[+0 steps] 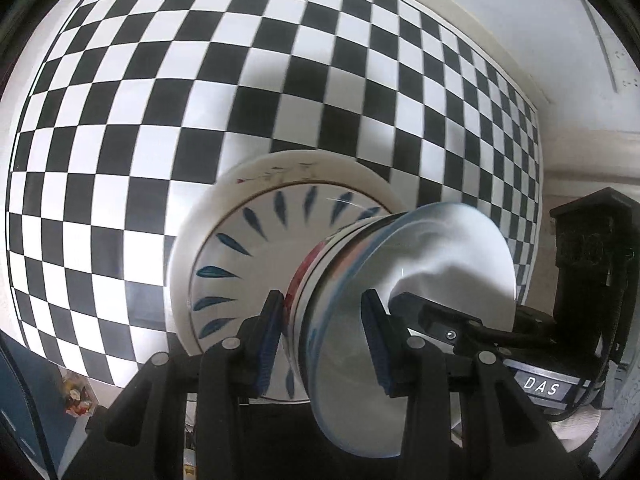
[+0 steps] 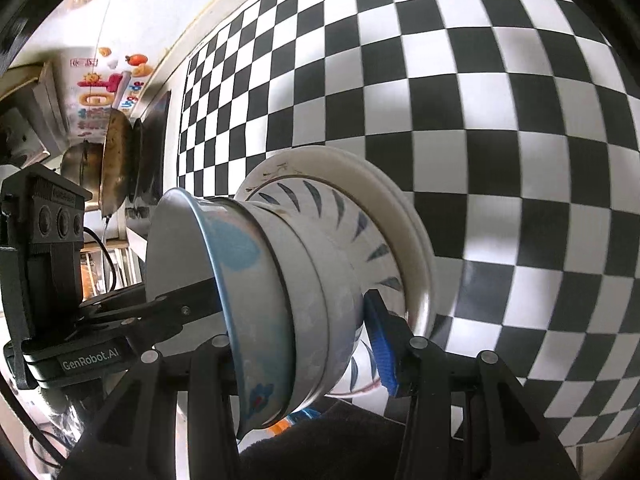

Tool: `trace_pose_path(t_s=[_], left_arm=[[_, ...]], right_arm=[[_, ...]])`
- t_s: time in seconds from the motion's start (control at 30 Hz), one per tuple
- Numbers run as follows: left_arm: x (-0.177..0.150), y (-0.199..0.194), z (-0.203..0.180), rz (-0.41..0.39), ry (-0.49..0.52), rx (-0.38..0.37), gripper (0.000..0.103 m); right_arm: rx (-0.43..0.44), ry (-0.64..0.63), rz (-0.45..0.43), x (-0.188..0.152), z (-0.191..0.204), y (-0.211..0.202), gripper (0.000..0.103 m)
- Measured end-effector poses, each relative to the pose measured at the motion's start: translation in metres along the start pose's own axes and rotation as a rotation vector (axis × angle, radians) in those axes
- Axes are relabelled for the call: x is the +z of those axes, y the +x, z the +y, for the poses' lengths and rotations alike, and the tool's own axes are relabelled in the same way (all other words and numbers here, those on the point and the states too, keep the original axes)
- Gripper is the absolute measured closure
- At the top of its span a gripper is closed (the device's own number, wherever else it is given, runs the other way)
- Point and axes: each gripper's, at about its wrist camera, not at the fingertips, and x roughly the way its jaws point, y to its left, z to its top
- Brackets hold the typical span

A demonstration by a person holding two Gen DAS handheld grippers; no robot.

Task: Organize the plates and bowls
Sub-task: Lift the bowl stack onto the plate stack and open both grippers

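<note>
A stack stands on the checkered cloth: white plates (image 1: 280, 172) (image 2: 400, 216) at the bottom, a bowl with blue leaf marks (image 1: 256, 248) (image 2: 344, 224) on them, more bowls above, and a blue-rimmed bowl (image 1: 440, 256) (image 2: 240, 280) on top. My left gripper (image 1: 324, 332) has its jaws on either side of the top bowl's rim, one finger inside. My right gripper (image 2: 308, 356) straddles the stacked bowls from the opposite side; its right pad (image 2: 382, 344) lies against the leaf-marked bowl and its left pad is hidden behind the bowls.
The black-and-white checkered cloth (image 1: 160, 80) (image 2: 480, 80) covers the table. Pots and pans (image 2: 116, 160) stand past the cloth's edge by a wall with a colourful poster (image 2: 108, 92). A white wall (image 1: 520, 20) borders the far side.
</note>
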Motion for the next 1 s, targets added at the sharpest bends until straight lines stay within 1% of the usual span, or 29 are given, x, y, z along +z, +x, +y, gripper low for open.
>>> trace_pose_path(t_s=[0.23,0.37,0.77,1.0], left_arm=[[0.006,-0.001,0.012,-0.005,-0.02,0.001,0.067],[0.004,0.001,0.019,-0.003,-0.03,0.007,0.067],[0.006,0.01,0.02,0.001,-0.038,0.03,0.067],[0.004,0.011,0.022,-0.002,-0.041,0.034,0.067]], right_arm=[[-0.005,-0.017,0.012,0.01,0.011,0.014,0.056],[-0.013,-0.024,0.015,0.011,0.01,0.017,0.056],[-0.033,-0.046,0.018,0.017,0.018,0.031,0.056],[-0.075,-0.082,0.004,0.018,0.025,0.03,0.056]])
